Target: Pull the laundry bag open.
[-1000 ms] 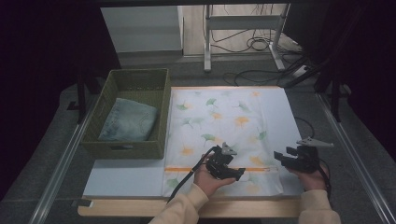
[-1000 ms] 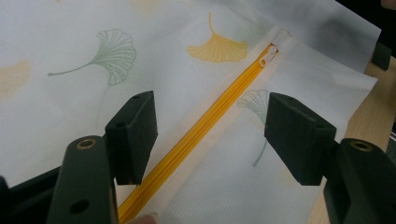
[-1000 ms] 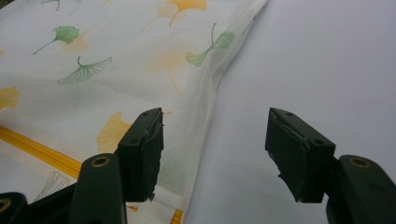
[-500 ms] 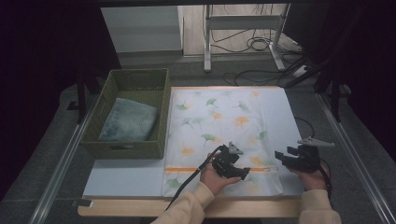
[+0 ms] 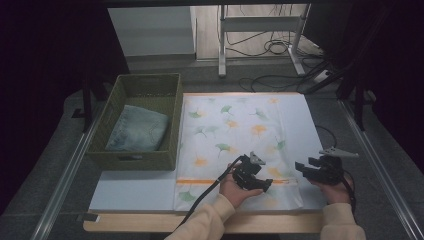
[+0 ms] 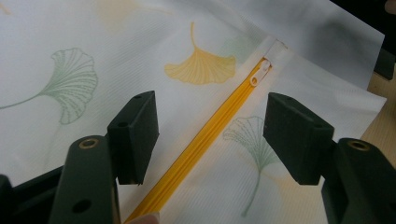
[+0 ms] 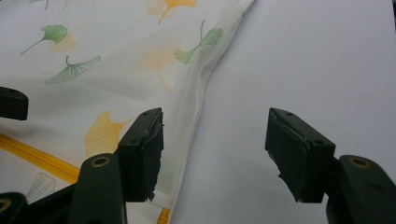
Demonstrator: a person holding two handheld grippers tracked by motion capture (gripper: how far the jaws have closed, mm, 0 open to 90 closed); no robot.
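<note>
White pillowcase (image 5: pixel 240 135) with a ginkgo-leaf print lies flat on the white board on the counter (image 5: pixel 130 192), just right of the green woven basket (image 5: pixel 172 125). Basket holds a folded blue-grey cloth (image 5: pixel 137 132).

Yellow zipper (image 6: pixel 205 140) runs across the near end of the pillowcase. Its white pull (image 6: pixel 261 72) sits close to the fabric edge.

Left tool (image 5: pixel 257 181): jaws wide apart, nothing between the pads. In the left gripper view the zipper passes through the gap, untouched. The tool hovers low over the cloth; contact with the fabric is hard to judge, probably none.

Right tool (image 5: pixel 303 168): jaws open, empty. In the right gripper view one jaw stands over the pillowcase's side edge, the other over the bare white board (image 7: pixel 303 70). The left tool's jaw tip shows at that view's left margin.
</note>
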